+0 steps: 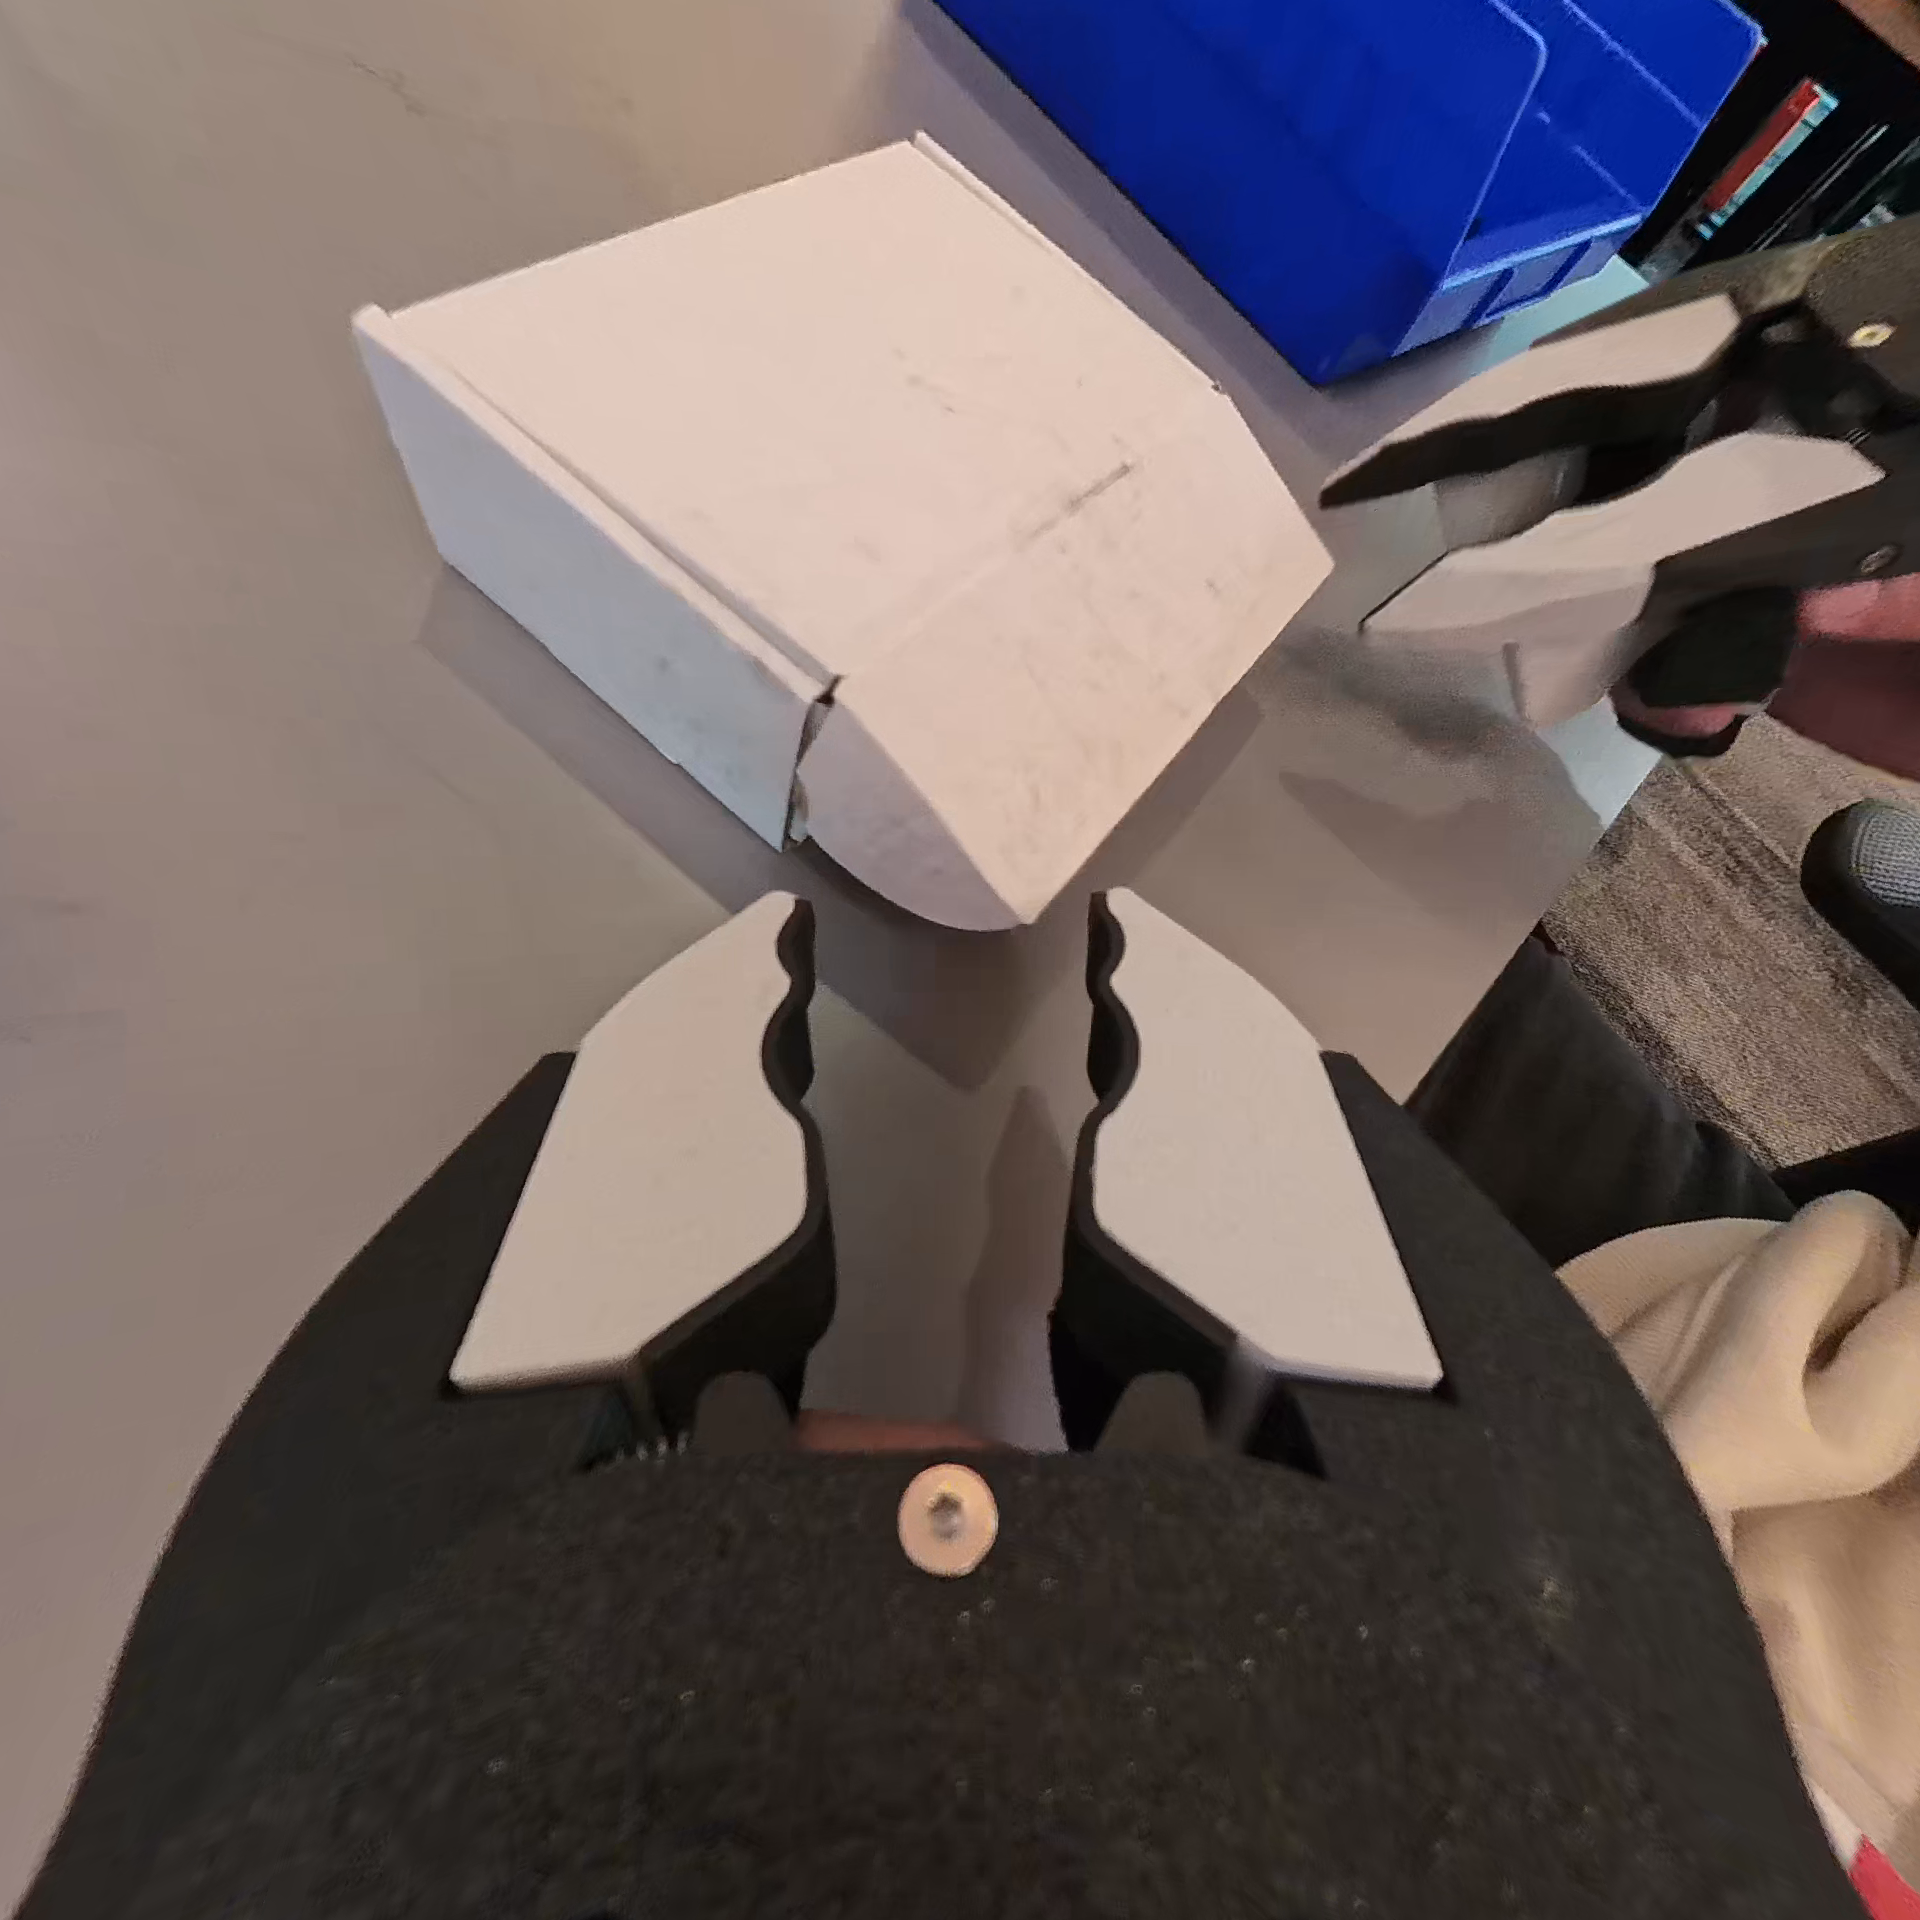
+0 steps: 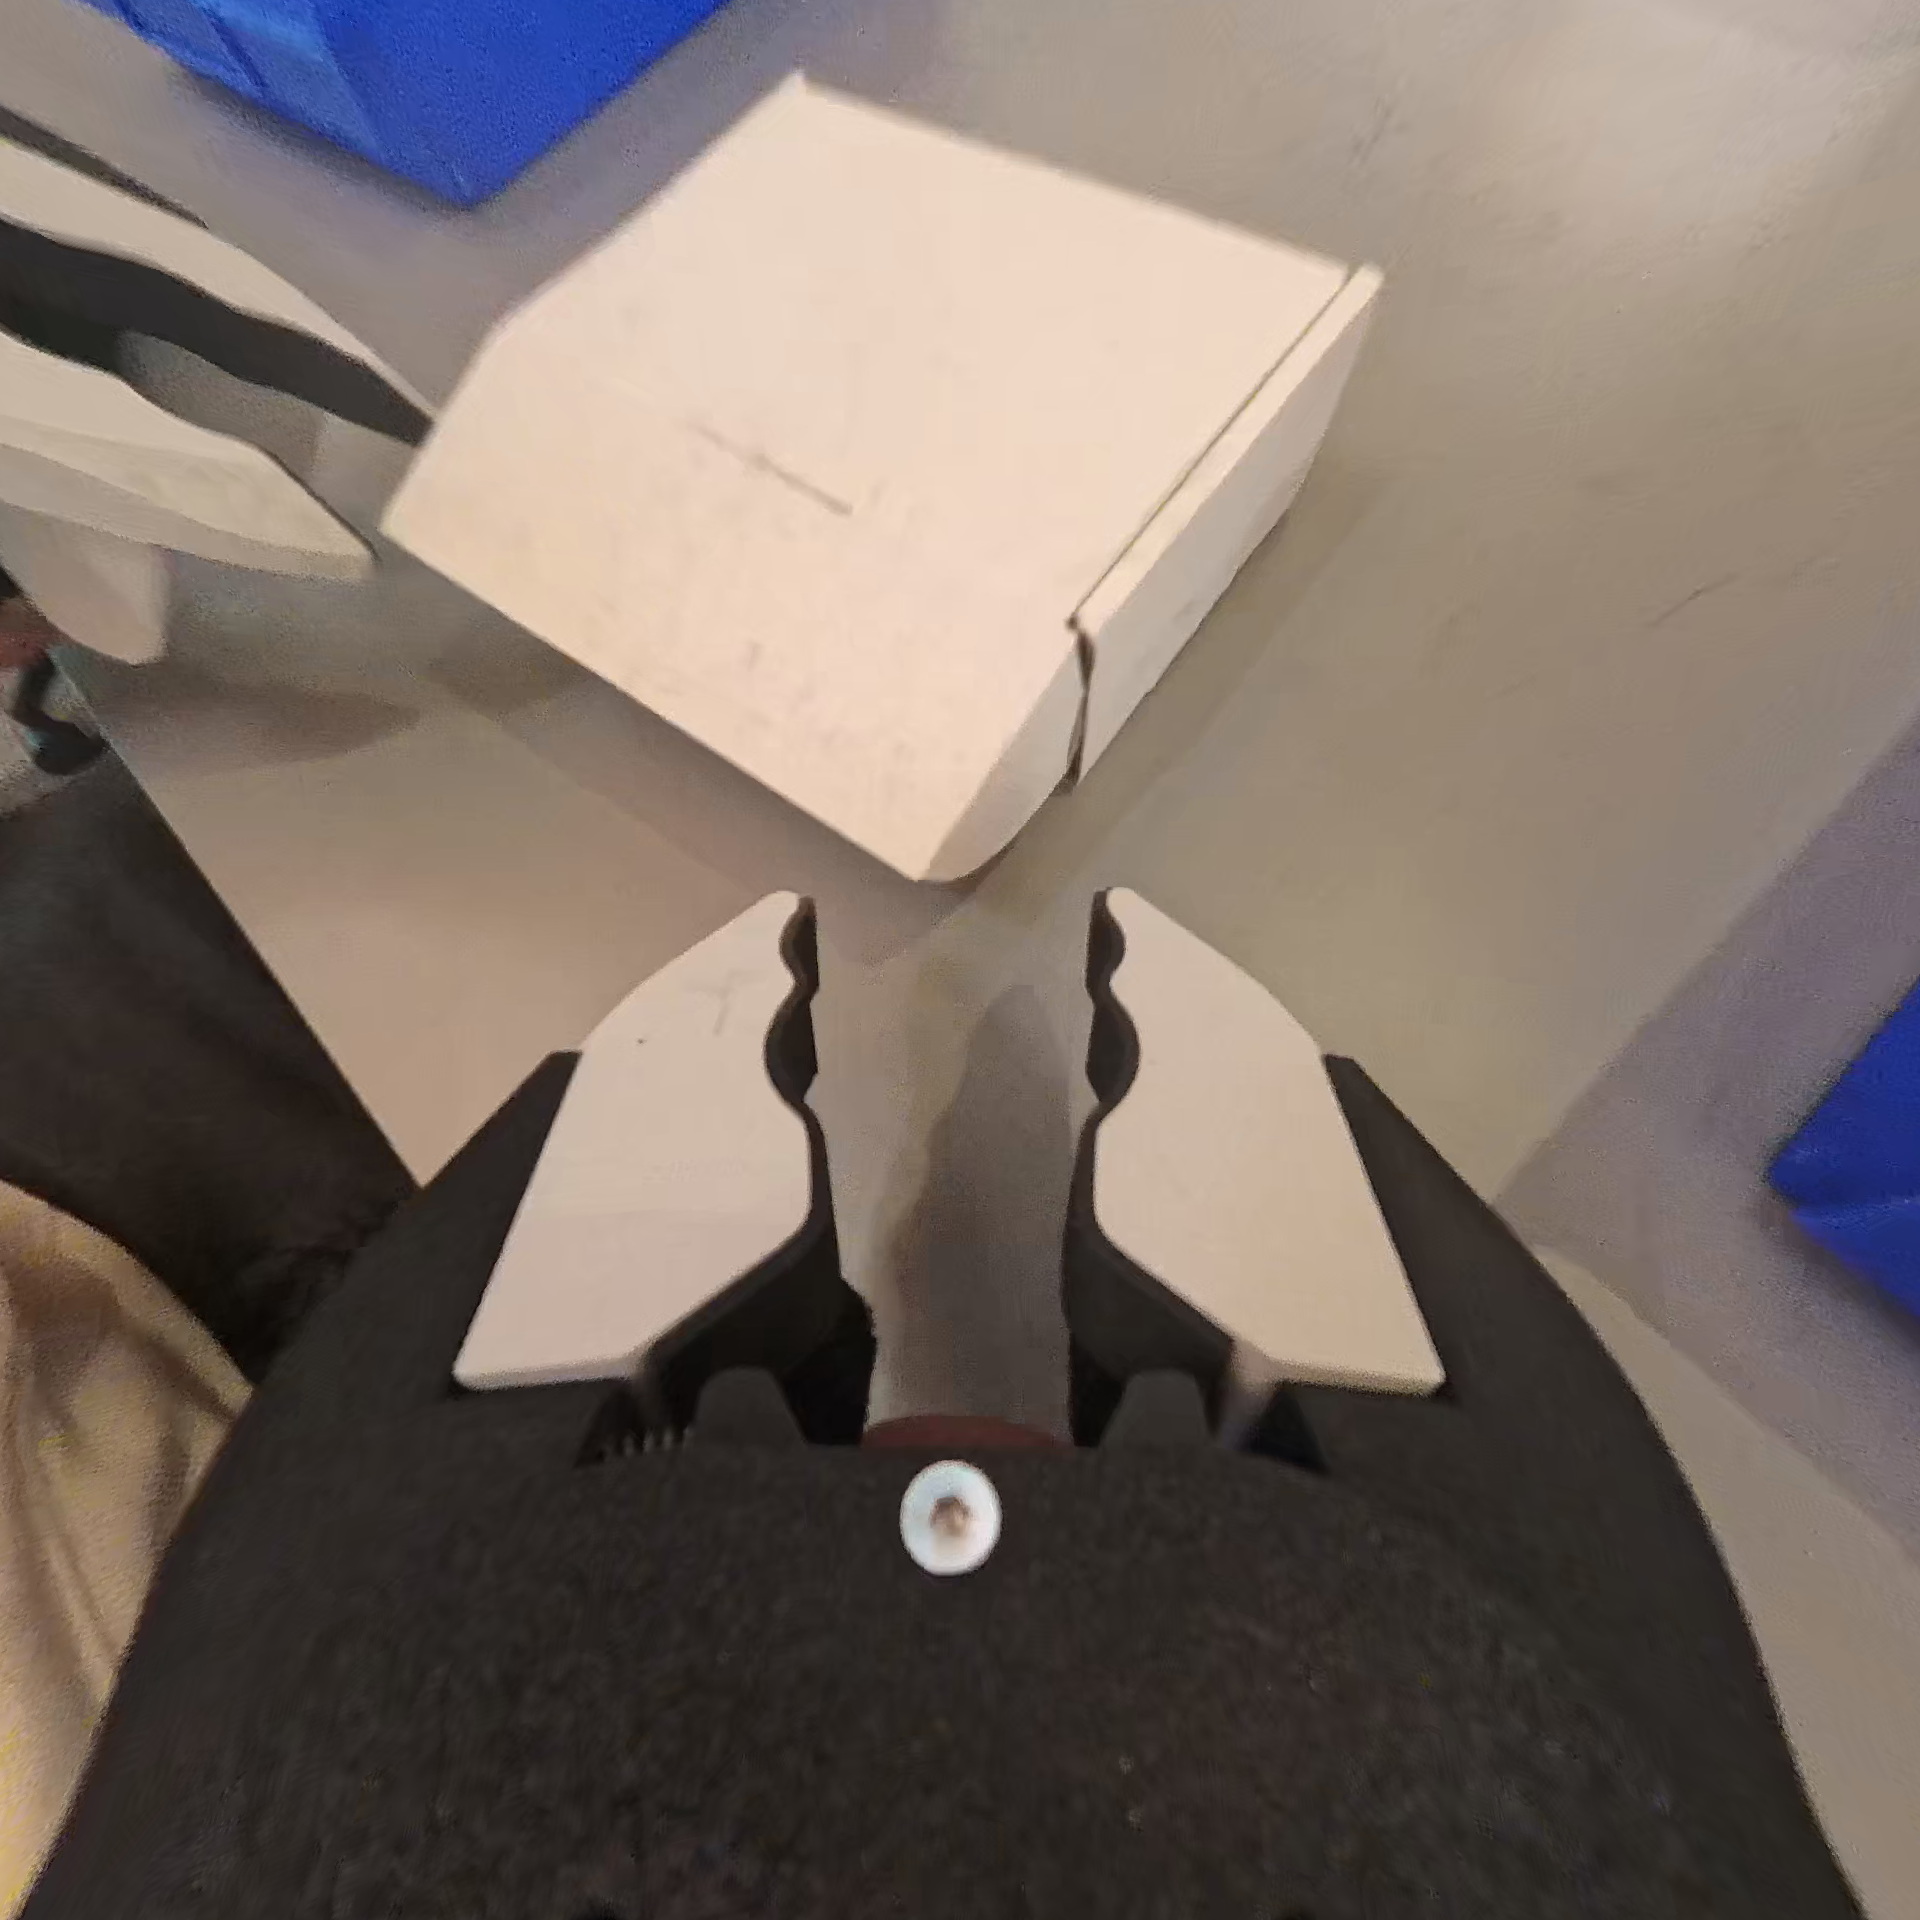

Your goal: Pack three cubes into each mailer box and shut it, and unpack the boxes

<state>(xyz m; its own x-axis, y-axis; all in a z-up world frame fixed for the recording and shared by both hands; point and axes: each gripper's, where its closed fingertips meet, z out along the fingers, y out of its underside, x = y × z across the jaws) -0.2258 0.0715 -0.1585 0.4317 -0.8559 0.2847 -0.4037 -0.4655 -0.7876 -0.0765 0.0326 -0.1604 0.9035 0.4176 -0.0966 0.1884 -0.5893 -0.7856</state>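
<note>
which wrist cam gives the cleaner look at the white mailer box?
Left wrist view. The mailer box is sharp there: lid down, side seam and front flap edge readable, just beyond the open left gripper. The right wrist view shows the same box from the other side, whole but motion-blurred, ahead of the open right gripper.

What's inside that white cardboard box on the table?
That cannot be seen. The white mailer box sits on the table with its lid folded down, so any cubes inside are covered. Both grippers, left and right, are open and apart from it.
</note>
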